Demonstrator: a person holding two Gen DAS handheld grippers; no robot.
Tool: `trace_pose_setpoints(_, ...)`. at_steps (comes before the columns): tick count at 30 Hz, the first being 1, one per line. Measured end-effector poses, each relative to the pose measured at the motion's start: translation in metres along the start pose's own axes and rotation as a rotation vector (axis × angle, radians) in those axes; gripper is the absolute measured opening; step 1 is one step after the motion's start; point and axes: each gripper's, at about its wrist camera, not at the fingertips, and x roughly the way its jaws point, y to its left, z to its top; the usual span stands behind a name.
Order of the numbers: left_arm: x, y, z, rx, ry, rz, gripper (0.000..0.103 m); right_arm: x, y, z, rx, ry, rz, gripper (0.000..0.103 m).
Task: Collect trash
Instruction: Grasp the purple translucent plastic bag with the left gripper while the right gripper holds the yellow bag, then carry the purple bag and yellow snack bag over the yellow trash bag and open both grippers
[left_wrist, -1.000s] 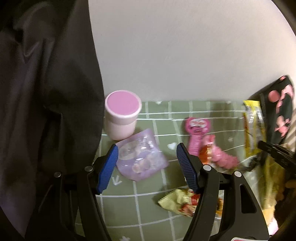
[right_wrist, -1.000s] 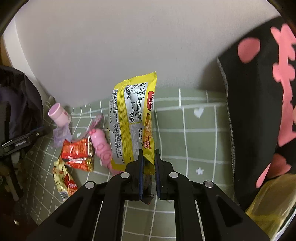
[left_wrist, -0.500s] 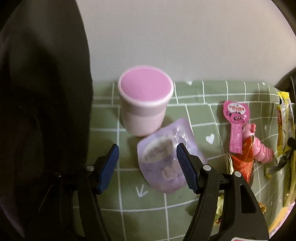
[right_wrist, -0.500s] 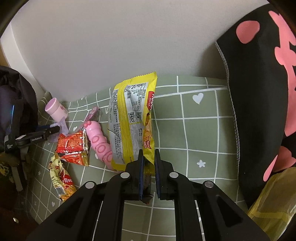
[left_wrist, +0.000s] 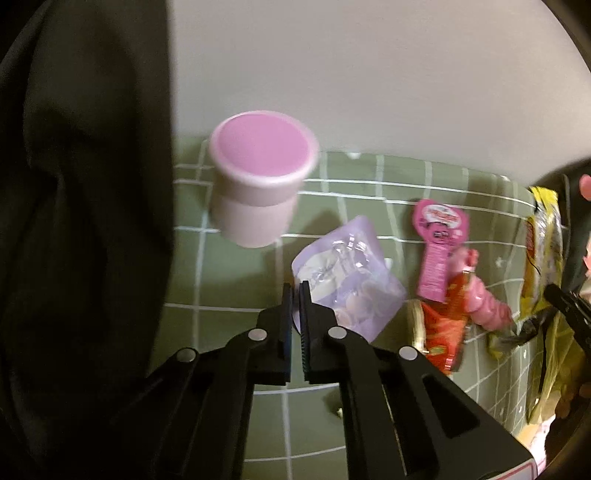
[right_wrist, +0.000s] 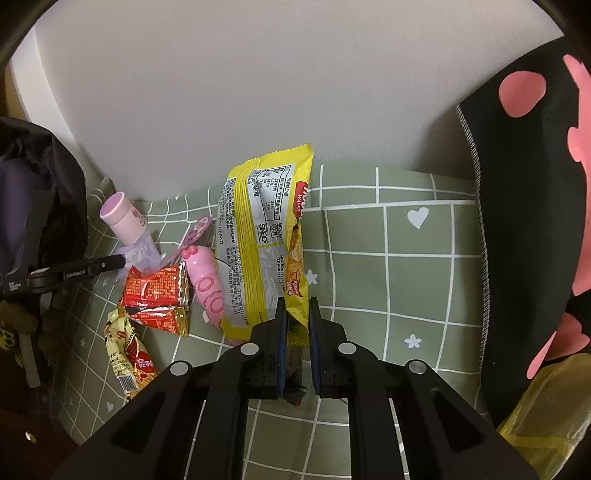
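Observation:
My left gripper (left_wrist: 295, 291) is shut on the near edge of a lilac plastic pouch (left_wrist: 347, 284), which lies on the green checked cloth (left_wrist: 236, 288) beside a pink lidded cup (left_wrist: 258, 181). My right gripper (right_wrist: 295, 314) is shut on the lower end of a yellow wafer wrapper (right_wrist: 262, 243) and holds it upright above the cloth. A pink toy-shaped packet (right_wrist: 207, 284), a red wrapper (right_wrist: 155, 291) and a yellow-red wrapper (right_wrist: 129, 354) lie left of it. The left gripper's arm shows in the right wrist view (right_wrist: 74, 273).
A dark bag (left_wrist: 81, 221) fills the left side. A black cloth with pink shapes (right_wrist: 535, 221) hangs at the right, with a yellow plastic bag (right_wrist: 546, 413) below it. A pale wall (right_wrist: 258, 92) stands behind the cloth.
My left gripper has shut on the lilac pouch's edge; it was open around it before. My right gripper still holds the yellow wrapper and has shifted slightly.

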Motion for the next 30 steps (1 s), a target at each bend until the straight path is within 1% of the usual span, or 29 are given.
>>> trace_pose_setpoints(3, -0.012, -0.013, 0.001, 0.015, -0.03, -0.036, 0.002, -0.003, -0.001, 0.002, 0.013, -0.012, 0.002, 0.012)
trace_pose_setpoints(9, -0.036, -0.024, 0.005, 0.031, -0.104, -0.078, 0.001, -0.015, -0.004, 0.003, 0.043, -0.062, 0.012, 0.012)
trace_pose_setpoints(16, -0.075, -0.006, 0.014, 0.005, -0.176, -0.149, 0.001, -0.032, -0.003, 0.013, 0.058, -0.121, -0.003, 0.012)
trace_pose_setpoints(19, -0.076, -0.006, 0.015, -0.006, -0.186, -0.175, 0.001, -0.045, -0.001, 0.018, 0.056, -0.16, -0.003, 0.012)
trace_pose_setpoints(23, -0.076, -0.013, 0.014, -0.004, -0.187, -0.2, 0.001, -0.055, -0.001, 0.019, 0.045, -0.18, -0.008, 0.012)
trace_pose_setpoints(26, -0.078, -0.023, 0.015, 0.014, -0.194, -0.219, 0.001, -0.062, -0.005, 0.018, 0.052, -0.192, -0.014, 0.012)
trace_pose_setpoints(28, -0.085, -0.03, 0.02, 0.031, -0.209, -0.235, 0.001, -0.065, -0.01, 0.018, 0.064, -0.195, 0.001, 0.012)
trace_pose_setpoints(30, -0.092, -0.037, 0.024, 0.049, -0.228, -0.248, 0.001, -0.071, -0.011, 0.016, 0.074, -0.214, -0.005, 0.012)
